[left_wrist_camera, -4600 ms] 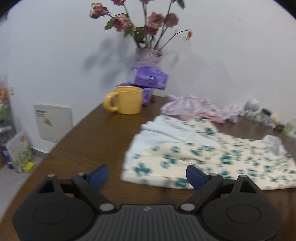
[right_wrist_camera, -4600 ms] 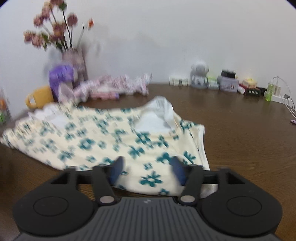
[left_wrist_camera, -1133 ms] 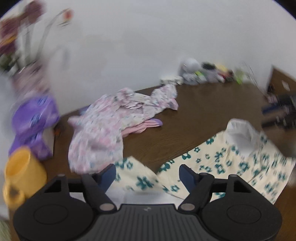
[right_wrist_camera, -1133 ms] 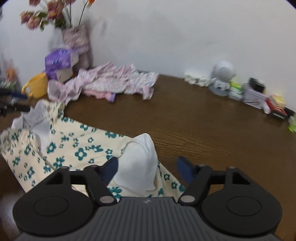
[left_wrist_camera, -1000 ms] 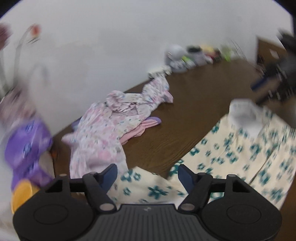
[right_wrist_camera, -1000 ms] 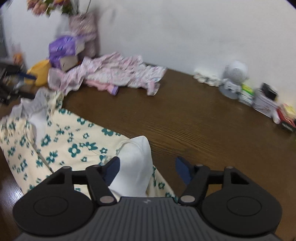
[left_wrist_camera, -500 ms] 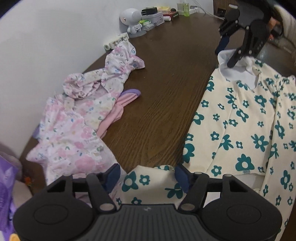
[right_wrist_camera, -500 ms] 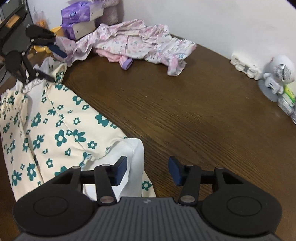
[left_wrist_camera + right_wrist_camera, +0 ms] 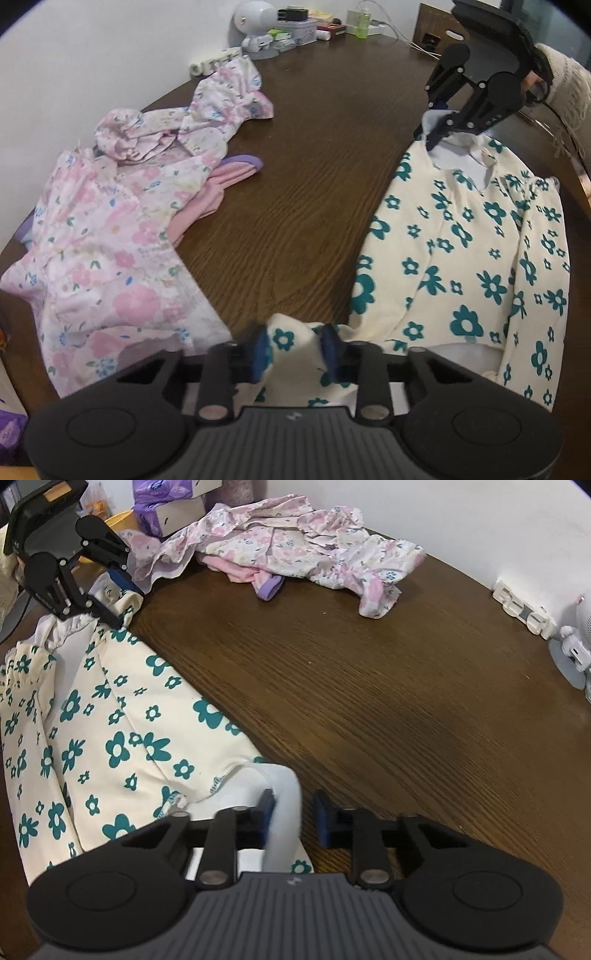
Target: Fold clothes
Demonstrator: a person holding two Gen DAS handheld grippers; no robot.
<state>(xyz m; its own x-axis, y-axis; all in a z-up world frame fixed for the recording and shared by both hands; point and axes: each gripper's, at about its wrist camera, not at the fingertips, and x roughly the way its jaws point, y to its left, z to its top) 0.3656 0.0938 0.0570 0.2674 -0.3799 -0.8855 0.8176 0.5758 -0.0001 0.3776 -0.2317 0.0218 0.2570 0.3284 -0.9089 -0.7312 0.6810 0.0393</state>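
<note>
A cream garment with teal flowers (image 9: 469, 258) lies on the brown table (image 9: 314, 166); it also shows in the right wrist view (image 9: 122, 738). My left gripper (image 9: 295, 350) is closing on its hem corner, cloth between the blue pads. My right gripper (image 9: 291, 816) straddles the white collar (image 9: 284, 805), pads nearly on the cloth. In the left wrist view the right gripper (image 9: 439, 127) sits at the collar; in the right wrist view the left gripper (image 9: 110, 602) sits at the hem.
A pink floral garment pile (image 9: 122, 221) lies at the back, also in the right wrist view (image 9: 295, 550). A small white robot figure (image 9: 255, 26) and small items stand by the wall. Purple tissue packs (image 9: 166, 502) and a yellow mug (image 9: 118, 518) stand far left.
Both grippers have swung to opposite ends of the flowered garment and lowered onto it. Their jaws have narrowed around the cloth over the last half second.
</note>
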